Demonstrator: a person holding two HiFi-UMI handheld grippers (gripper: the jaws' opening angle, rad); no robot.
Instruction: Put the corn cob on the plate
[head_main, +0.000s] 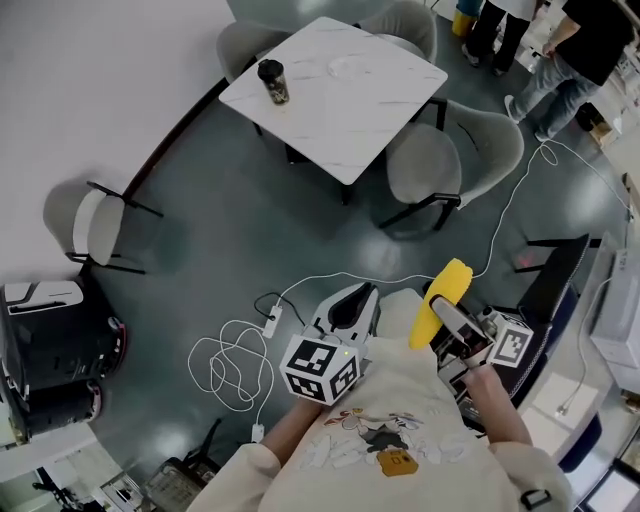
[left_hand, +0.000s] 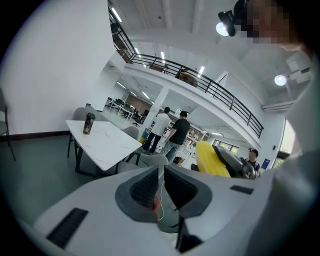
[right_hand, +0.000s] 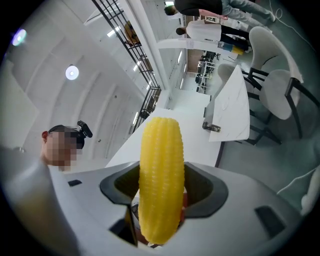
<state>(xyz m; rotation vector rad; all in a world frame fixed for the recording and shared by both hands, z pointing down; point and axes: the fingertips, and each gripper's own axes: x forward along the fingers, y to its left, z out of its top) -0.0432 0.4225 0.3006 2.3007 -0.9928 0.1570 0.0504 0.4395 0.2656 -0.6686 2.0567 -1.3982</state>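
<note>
A yellow corn cob (head_main: 443, 296) stands clamped between the jaws of my right gripper (head_main: 440, 312), held close to the person's chest above the floor. The right gripper view shows the corn cob (right_hand: 160, 165) sticking up out of the right gripper (right_hand: 160, 192). My left gripper (head_main: 352, 297) sits beside it to the left, jaws nearly together and nothing held; the left gripper view shows the left gripper (left_hand: 162, 174) and the corn cob (left_hand: 210, 159) off to the right. A pale plate (head_main: 350, 66) lies on the white marble table (head_main: 390, 100) far ahead.
A dark tumbler (head_main: 272, 82) stands on the table's left corner. Grey chairs (head_main: 450, 165) surround the table, and another chair (head_main: 90, 228) stands by the wall. White cables (head_main: 235, 365) coil on the floor. People (head_main: 580, 50) stand at the upper right.
</note>
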